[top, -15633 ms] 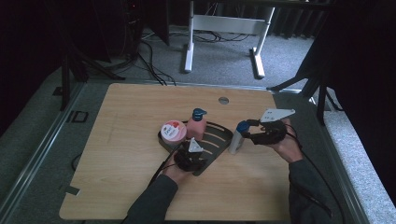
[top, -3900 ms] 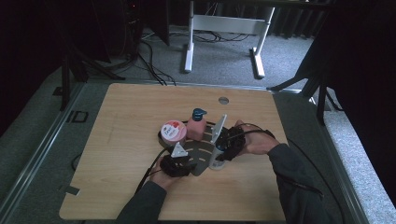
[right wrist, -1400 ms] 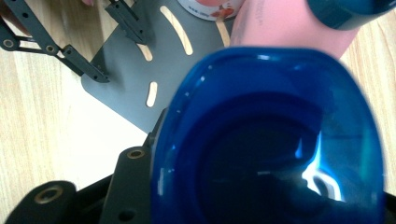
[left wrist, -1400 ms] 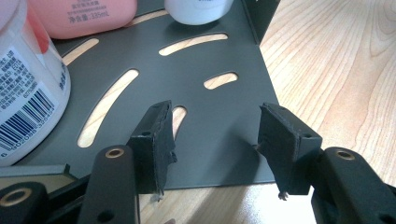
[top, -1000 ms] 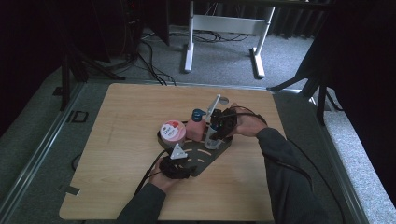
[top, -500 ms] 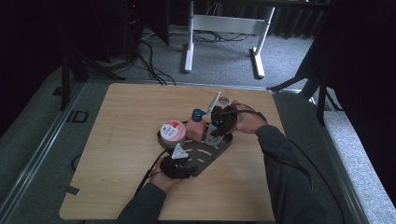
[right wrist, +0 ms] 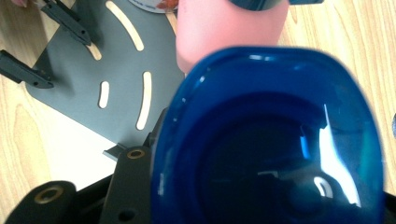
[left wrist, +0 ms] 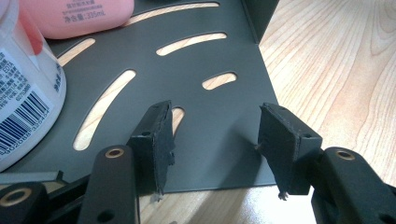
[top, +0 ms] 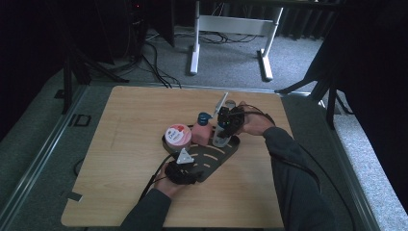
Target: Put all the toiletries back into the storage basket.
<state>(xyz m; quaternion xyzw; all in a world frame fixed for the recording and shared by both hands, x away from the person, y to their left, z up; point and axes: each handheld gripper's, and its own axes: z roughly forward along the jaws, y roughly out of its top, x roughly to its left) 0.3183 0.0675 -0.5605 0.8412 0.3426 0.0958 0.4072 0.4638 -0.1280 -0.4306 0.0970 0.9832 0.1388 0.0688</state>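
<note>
Fingers of the left gripper (left wrist: 212, 140) stand partly apart over the near edge of the dark slotted tray (left wrist: 205, 60), the edge lying between them; whether the pads press on it cannot be told, and in the high view this gripper (top: 185, 169) sits at the tray's near corner; fingers of the right gripper (top: 225, 126) are part-way apart around a clear bottle with a blue cap (right wrist: 268, 135), which they hold at the tray's far right, bottle (top: 221, 137) upright with its base at the tray surface. Around it: a pink bottle (top: 200, 134) with a blue pump top stands on the tray just to the left of the held bottle, close enough to hem it in on that side; a round white tub with a red-and-white lid (top: 176, 136) stands further left on the tray (top: 216, 161), near the left gripper's side; its barcoded wall (left wrist: 23, 93) shows close beside the left fingers. Tray's upright back wall (left wrist: 259, 18) rises at the far right corner; bare wooden tabletop (top: 125, 139) lies open to the left, right and near side of the tray; a small round fitting (top: 230, 102) is set in the tabletop beyond the right hand (top: 252, 122).
</note>
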